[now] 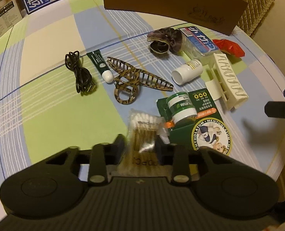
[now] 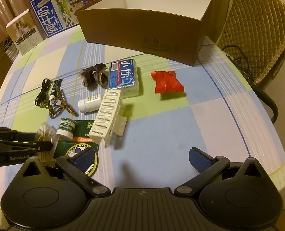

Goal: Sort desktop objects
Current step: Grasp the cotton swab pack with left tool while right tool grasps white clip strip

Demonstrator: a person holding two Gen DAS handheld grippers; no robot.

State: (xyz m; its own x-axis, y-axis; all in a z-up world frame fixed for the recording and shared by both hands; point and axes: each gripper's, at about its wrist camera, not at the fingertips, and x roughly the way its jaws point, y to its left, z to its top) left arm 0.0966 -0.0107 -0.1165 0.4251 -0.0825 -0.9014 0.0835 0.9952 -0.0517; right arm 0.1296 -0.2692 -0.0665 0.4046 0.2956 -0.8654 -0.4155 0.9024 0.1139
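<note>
Left gripper (image 1: 140, 144) has its fingers clamped on the cotton swab pack (image 1: 144, 130), low centre of the left wrist view; whether it's lifted off the surface (image 1: 52, 104) I can't tell, pack is blurred. Right gripper (image 2: 142, 159) is spread wide with nothing between the fingers, hovering over bare cloth at the bottom of its frame. Brown box (image 2: 142, 28), the likely sort target, sits at top centre of the right view; the part of its interior that shows looks empty, floor isn't visible. So my read: sorting is barely started, swabs are the first or an early pick. Left out on the surface: black cable (image 1: 80, 73) and green tube (image 1: 101, 65) at centre left, tortoiseshell claw clip (image 1: 134, 79) mid-frame, scrunchie (image 1: 163, 40) and blue-label clear case (image 1: 198, 40) upper centre right, red packet (image 1: 231, 47) at the right, white pill bottle (image 1: 187, 71), white claw clip (image 1: 231, 79) beside it, Mentholatum jar (image 1: 181, 105) resting on its green card (image 1: 206, 130) just right of the swabs. Roughly ten items to go.
</note>
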